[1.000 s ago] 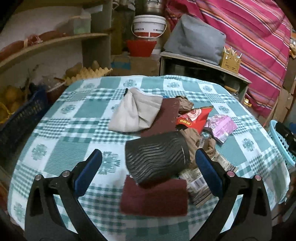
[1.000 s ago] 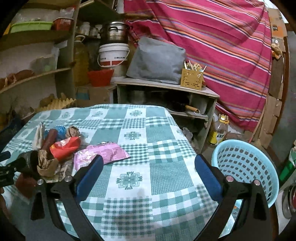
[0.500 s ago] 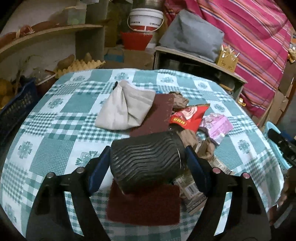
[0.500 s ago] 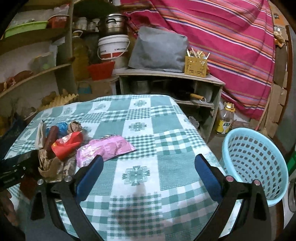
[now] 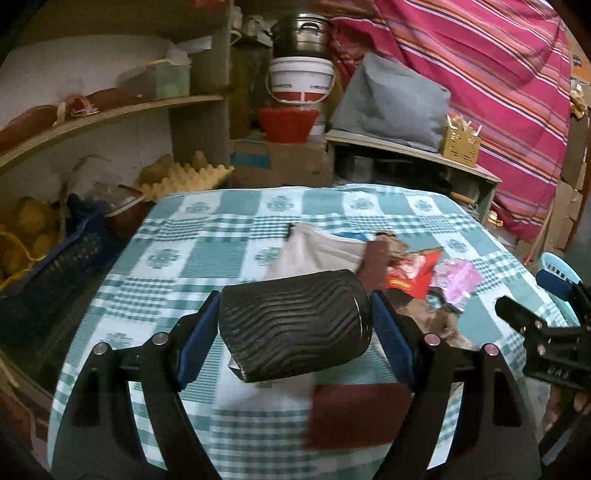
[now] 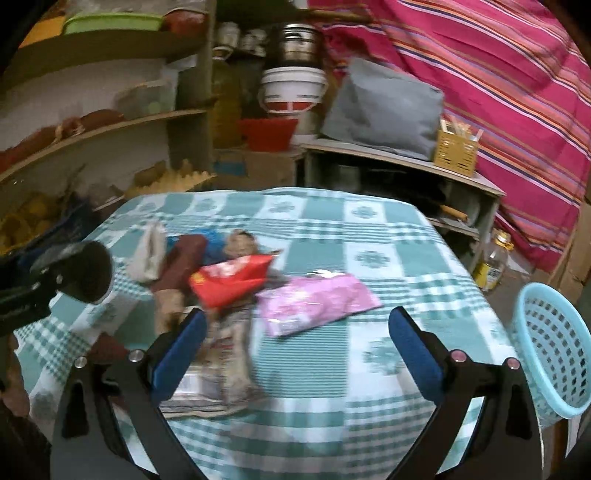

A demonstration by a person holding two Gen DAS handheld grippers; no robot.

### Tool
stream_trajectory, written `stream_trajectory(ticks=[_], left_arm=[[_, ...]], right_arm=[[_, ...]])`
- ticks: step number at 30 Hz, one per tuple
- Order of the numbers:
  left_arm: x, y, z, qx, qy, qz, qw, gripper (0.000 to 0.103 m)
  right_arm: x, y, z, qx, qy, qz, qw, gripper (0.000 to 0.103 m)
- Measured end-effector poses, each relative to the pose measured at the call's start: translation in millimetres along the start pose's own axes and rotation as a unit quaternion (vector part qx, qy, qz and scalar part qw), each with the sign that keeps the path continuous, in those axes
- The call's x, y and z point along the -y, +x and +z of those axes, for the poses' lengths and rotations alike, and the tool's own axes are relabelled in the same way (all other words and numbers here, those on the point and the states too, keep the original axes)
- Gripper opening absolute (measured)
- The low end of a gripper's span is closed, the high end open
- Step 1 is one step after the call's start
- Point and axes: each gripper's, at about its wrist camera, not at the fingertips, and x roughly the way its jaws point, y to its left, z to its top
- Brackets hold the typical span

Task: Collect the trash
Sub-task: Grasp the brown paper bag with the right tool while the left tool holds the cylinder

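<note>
Between your left gripper's [image 5: 295,325] clenched pads sits the black ribbed paper cup [image 5: 293,323]; carry it right to the pale-blue plastic basket [image 6: 554,347], while your right gripper [image 6: 295,343] gapes empty.

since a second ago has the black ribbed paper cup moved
Yes. The black ribbed paper cup, shut between the left gripper pads, has lifted clear of the dark red cloth square it lay on.

Behind the surface [image 5: 236,229], draped in a green-and-white checked cloth, a white bucket [image 5: 301,79] sits under a metal pot [image 5: 301,35] and above a red tub [image 5: 288,123]. A grey cushion [image 5: 391,99] and a yellow holder [image 5: 460,142] rest on a low shelf unit [image 5: 413,155]. A pink striped blanket [image 5: 480,66] hangs behind; egg trays [image 5: 188,179] lie left.
</note>
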Motion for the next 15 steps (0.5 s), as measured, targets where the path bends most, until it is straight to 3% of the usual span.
stream_trajectory(ticks=[9,15], left_arm=[[-51,-4,0,0.009,-0.019,0.020,0.9996,0.078],[-63,-10,-4,0.015,-0.024,0.029,0.9992,0.078]], right_arm=[[-46,13,-2,-0.019,-0.024,0.018,0.999,0.097],[-64,33,-8,-0.047,-0.036,0.013,0.998,0.097]])
